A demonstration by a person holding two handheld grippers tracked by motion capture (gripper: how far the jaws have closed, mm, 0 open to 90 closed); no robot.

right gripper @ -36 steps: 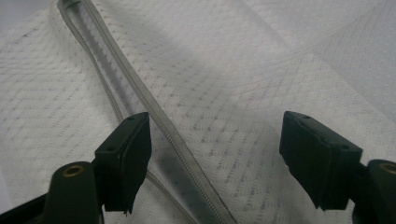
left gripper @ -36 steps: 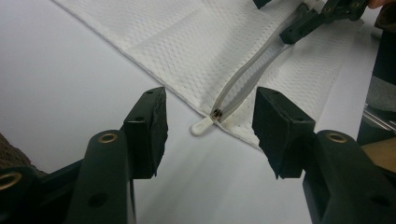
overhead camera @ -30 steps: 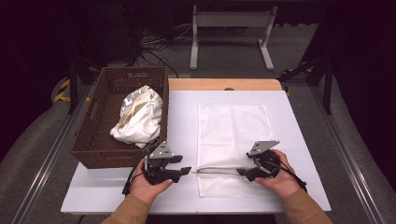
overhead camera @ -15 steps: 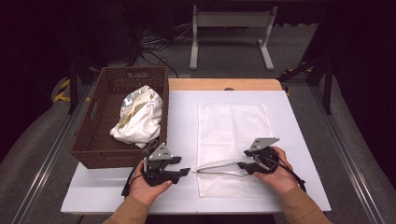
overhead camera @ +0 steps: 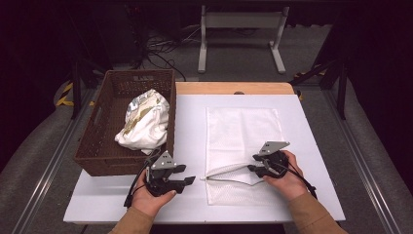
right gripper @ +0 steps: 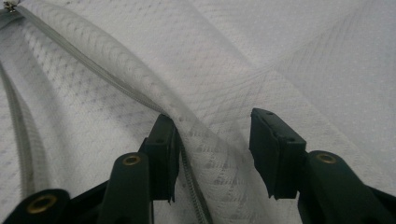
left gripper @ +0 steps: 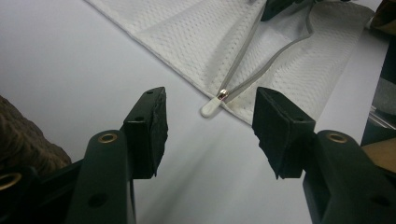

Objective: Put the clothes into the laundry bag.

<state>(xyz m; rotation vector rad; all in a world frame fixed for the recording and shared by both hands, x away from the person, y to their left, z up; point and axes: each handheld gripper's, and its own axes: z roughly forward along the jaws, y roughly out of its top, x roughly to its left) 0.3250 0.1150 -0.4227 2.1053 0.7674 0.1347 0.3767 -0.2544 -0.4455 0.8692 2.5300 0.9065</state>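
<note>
The left tongs rest low on the white surface with their jaws standing half apart and nothing between them. Just ahead of them, past the gap, lies the white zipper pull at the near corner of the mesh laundry bag.

The right tongs sit on that bag, farther along its opened mouth. Their jaws have just been closing, and a raised fold of mesh beside the zipper track lies between them. One pad already touches the fold, the other stands clear, so the fold is not yet clamped.

The step in hand looks like taking hold of the bag's mouth. To do it well, the right tongs should pinch the upper lip alone, close to the track, without catching the lower layer. The left tongs would best slide forward and close on the corner by the pull, so the mouth can be spread.

Count: one mesh bag, one zipper pull, one wicker basket out beyond the left tongs, one crumpled white garment in it, two tongs.
</note>
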